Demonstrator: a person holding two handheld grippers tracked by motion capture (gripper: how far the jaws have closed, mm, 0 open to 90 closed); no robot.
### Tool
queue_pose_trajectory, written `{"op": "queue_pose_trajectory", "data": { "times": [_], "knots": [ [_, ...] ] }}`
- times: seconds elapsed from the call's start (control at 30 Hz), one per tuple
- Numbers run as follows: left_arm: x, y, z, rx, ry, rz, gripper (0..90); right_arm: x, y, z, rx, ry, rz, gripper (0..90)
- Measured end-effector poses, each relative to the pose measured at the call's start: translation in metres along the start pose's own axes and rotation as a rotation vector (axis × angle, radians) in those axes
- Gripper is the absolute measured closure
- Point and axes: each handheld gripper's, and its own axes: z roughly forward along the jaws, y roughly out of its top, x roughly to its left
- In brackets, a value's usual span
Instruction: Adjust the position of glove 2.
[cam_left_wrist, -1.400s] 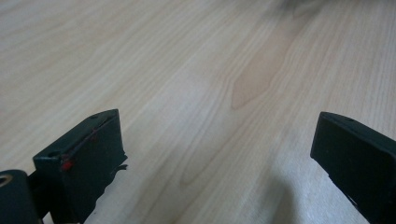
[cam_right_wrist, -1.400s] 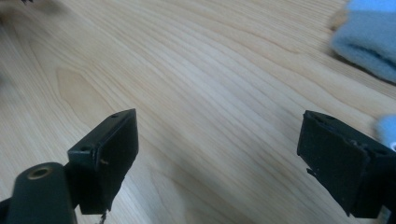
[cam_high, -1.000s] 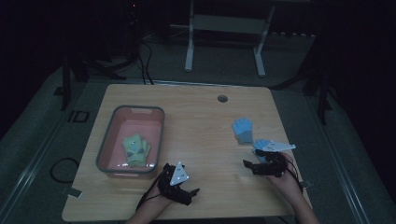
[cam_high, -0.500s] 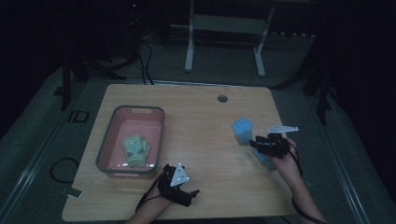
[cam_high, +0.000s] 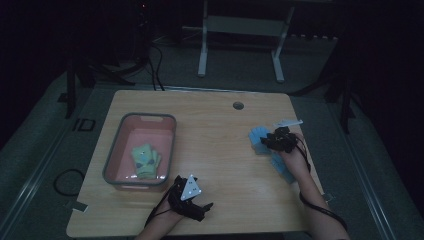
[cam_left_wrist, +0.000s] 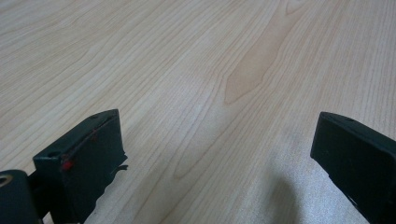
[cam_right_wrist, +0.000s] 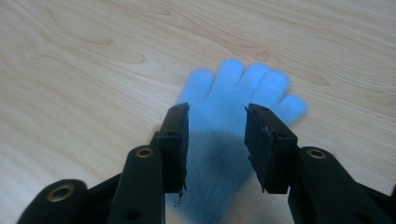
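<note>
High view: right gripper out over the right part of the wooden table, its tip directly above a blue glove lying flat there; a second patch of blue cloth showing just beneath the right hand, toward the near edge. Left gripper resting low at the near edge, well apart from the glove, with a pink tub ahead of it and to its left, greenish gloves lying inside.

Left gripper view: jaws spread wide, bare wood grain of the table between them and ahead, nothing held.

Right gripper view: right gripper pointing down at the blue glove, jaws partly parted after having just been closing. Glove spread flat on the table, five finger ends fanned out just beyond the jaw tips, palm and cuff running back between and under the jaws. A clear gap on view between the pads, no fold of cloth pinched, glove untouched on the wood.
</note>
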Motion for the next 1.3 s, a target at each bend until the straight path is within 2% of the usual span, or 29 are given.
{"op": "queue_pose_trajectory", "data": {
  "times": [0.07,0.2,0.3,0.43,0.53,0.6,0.63,0.73,0.87,1.17,1.3],
  "knots": [
    [0.000,0.000,0.000,0.000,-0.002,0.001,2.9,-0.002,0.002,0.007,0.015,-0.005,0.002,58.8],
    [0.001,-0.001,-0.001,-0.001,-0.002,0.001,2.9,-0.004,0.005,0.022,0.054,-0.015,-0.024,58.1],
    [0.001,-0.001,-0.001,-0.003,-0.001,0.001,2.9,-0.002,0.003,0.032,0.090,-0.046,-0.045,61.2],
    [0.001,-0.001,-0.002,-0.008,-0.002,-0.001,2.9,0.000,0.002,0.033,0.086,-0.048,-0.036,68.9],
    [0.001,-0.001,-0.001,-0.011,0.001,0.001,2.9,0.003,0.001,0.034,0.084,-0.053,-0.019,77.2],
    [0.001,-0.001,-0.002,-0.011,0.001,0.001,2.9,0.004,0.001,0.034,0.081,-0.054,-0.014,78.9],
    [0.001,-0.001,-0.002,-0.011,0.000,0.001,2.9,0.006,0.000,0.034,0.074,-0.068,0.014,81.4],
    [0.001,-0.001,-0.001,-0.011,0.001,-0.003,2.9,0.008,-0.001,0.033,0.059,-0.082,0.051,83.2],
    [0.001,-0.001,-0.001,-0.011,0.001,-0.004,2.9,0.013,0.000,0.026,0.039,-0.095,0.066,87.1],
    [0.001,0.000,0.000,-0.002,0.002,-0.003,2.9,0.030,0.008,-0.008,-0.016,-0.064,0.067,87.6],
    [0.001,0.000,0.000,-0.001,0.003,-0.002,2.9,0.044,0.011,-0.025,-0.050,-0.034,0.079,87.7]
  ]
}}
